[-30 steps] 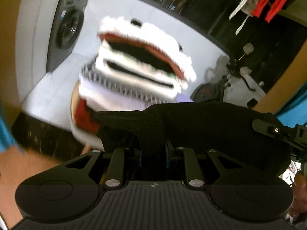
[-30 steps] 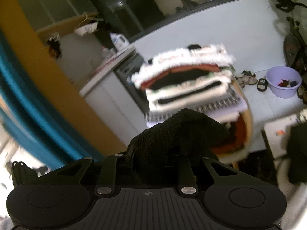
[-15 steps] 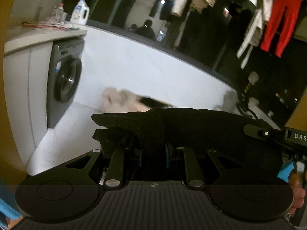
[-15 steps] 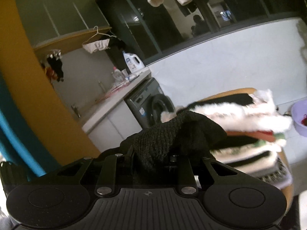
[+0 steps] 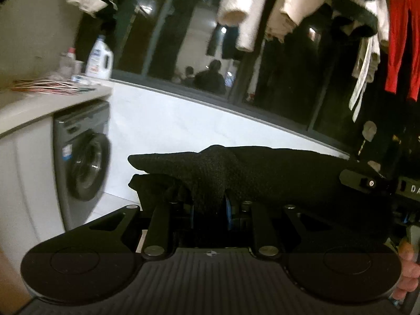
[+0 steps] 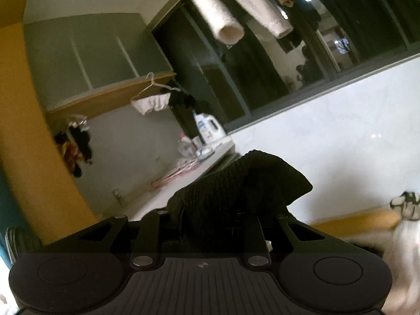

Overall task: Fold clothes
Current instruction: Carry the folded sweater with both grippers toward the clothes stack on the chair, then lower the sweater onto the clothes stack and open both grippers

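A black knit garment is bunched between the jaws of my left gripper, which is shut on it; the cloth stretches right toward the other gripper's body. In the right wrist view the same black knit garment is pinched in my right gripper, also shut, and hides its fingertips. Both grippers are raised, looking across the room. A blurred edge of the stack of folded clothes shows at the lower right of the right wrist view, on a wooden surface.
A grey washing machine sits under a white counter with a detergent bottle. Clothes hang overhead, including a red garment and cream sleeves. A dark window runs above a white wall.
Both grippers have risen and swung with the black garment held between them. The stack of folded clothes dropped out of the left wrist view and slid to the lower right edge of the right wrist view.
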Available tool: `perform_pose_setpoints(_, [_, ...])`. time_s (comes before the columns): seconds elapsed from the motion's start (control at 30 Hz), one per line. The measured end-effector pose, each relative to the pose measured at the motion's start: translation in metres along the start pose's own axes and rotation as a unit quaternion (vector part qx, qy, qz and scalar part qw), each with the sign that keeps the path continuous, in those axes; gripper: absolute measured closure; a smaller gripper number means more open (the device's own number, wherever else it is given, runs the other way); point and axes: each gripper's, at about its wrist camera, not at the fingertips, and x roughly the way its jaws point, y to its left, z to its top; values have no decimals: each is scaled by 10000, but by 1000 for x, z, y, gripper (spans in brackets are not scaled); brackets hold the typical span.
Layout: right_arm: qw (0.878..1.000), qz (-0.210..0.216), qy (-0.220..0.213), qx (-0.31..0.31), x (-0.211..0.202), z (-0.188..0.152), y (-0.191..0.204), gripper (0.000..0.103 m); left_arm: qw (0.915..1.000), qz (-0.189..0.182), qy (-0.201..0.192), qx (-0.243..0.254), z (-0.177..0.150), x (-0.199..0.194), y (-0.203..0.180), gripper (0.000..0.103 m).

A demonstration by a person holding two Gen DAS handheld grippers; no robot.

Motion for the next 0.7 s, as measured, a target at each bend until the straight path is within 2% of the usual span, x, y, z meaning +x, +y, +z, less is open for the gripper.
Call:
perform_pose_setpoints(0.13, [9979,-320,88,547,23,19,-76,82,9967,-169,782,157,3,85,-17,82])
perform_pose_setpoints(0.2, [9936,-542,250,961,36,12,-122,82,9920,-53,1220,330,-16,124,-22,81])
perform_pose_setpoints(0.27, [9874,-894,518,1201,51,-9,-161,81,9847,115,1659,529,-39,162,-25,79])
perform_pose_setpoints(0.33, [9758,-1377,985,1383,71,-38,-199,80,9747,283,2094,727,-63,200,-29,74])
perform_pose_setpoints(0.37, [9687,-1516,1151,1590,78,-51,-214,79,9709,353,2239,779,-71,210,-29,68])
perform_pose_setpoints(0.43, [9543,-1682,1332,2080,85,-75,-241,75,9679,386,2361,765,-79,212,-26,53])
perform_pose_setpoints(0.5, [9493,-1564,1130,2481,81,-84,-252,68,9690,192,2377,645,-75,202,-15,42])
perform_pose_setpoints(0.57, [9503,-1379,983,2614,74,-83,-256,52,9698,-4,2400,441,-65,188,-2,41])
perform_pose_setpoints(0.63, [9528,-1267,849,2624,60,-82,-256,47,9702,-234,2411,105,-55,171,13,41])
perform_pose_setpoints(0.7, [9530,-1182,799,2672,46,-86,-251,46,9661,-513,2513,-302,-51,159,27,41])
